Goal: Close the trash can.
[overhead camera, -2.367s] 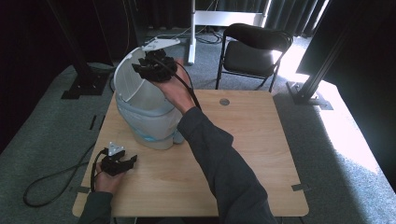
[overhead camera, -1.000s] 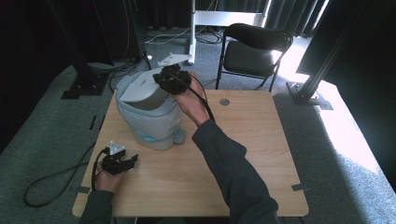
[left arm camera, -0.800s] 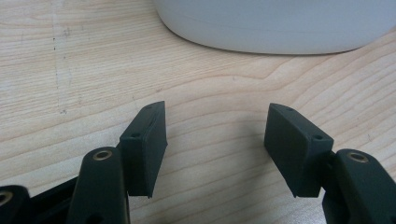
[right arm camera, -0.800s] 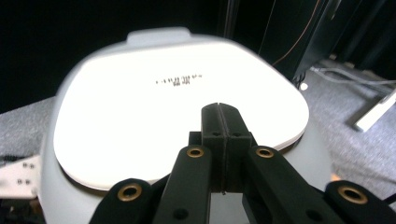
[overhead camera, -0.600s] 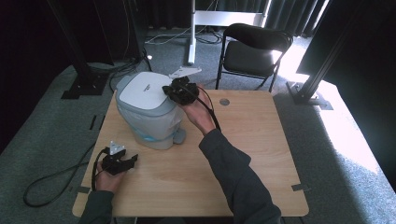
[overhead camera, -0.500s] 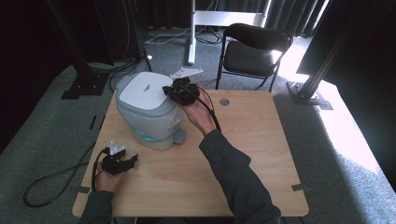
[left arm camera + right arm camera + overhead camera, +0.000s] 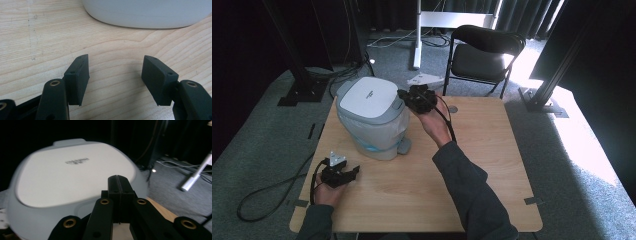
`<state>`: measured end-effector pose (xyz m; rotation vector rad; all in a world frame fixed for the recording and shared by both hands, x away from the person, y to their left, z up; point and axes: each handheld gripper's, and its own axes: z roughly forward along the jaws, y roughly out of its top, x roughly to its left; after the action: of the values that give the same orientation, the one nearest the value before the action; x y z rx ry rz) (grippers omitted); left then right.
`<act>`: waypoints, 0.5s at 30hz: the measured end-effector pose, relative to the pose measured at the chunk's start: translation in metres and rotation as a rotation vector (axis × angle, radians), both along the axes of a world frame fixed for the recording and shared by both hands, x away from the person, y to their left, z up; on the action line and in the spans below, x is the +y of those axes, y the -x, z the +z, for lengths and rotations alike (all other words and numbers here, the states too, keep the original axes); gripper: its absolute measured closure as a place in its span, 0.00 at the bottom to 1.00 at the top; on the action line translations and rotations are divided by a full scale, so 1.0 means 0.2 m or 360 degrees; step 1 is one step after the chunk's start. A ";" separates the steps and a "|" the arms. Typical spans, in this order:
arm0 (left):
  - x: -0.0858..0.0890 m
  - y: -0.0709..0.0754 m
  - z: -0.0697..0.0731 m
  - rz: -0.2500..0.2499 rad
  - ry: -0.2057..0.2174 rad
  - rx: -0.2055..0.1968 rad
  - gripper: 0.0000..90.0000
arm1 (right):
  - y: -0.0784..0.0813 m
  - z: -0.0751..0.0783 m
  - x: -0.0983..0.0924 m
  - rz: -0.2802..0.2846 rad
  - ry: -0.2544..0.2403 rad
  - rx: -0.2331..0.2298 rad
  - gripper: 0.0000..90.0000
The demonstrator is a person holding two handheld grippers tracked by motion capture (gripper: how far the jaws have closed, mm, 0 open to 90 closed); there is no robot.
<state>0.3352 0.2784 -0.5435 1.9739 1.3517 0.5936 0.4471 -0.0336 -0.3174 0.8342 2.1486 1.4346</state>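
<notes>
So the white-and-grey plastic pedal bin with its lid down (image 7: 374, 117) sits at about 10 o'clock on the light wooden surface (image 7: 492, 165), and the right gripper (image 7: 416, 98) hangs just off the lid's 3 o'clock edge with its jaws pressed flat together on nothing. The left gripper (image 7: 338, 172) is way down at 7 o'clock, resting low on the wood with its jaws spread and empty, pointing at the bin's base (image 7: 150, 15).

The tall grey-and-white plastic pedal bin (image 7: 374, 117) blocks the light wooden table (image 7: 492, 170)'s rear left; its right half offers free passage.
</notes>
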 end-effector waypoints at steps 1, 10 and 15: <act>0.00 0.00 0.00 -0.0001 -0.0001 -0.0002 0.44 | -0.01 0.00 -0.02 -0.0021 0.0010 0.0000 1.00; 0.00 0.00 0.00 -0.0002 -0.0003 -0.0001 0.44 | -0.04 -0.10 -0.17 -0.0115 0.0031 0.0059 1.00; 0.00 -0.01 0.00 0.0000 -0.0004 -0.0002 0.44 | -0.06 -0.17 -0.29 -0.0177 0.0090 0.0092 1.00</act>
<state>0.3362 0.2782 -0.5436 1.9755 1.3508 0.5969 0.4593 -0.0925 -0.3518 0.9689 2.1384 1.3037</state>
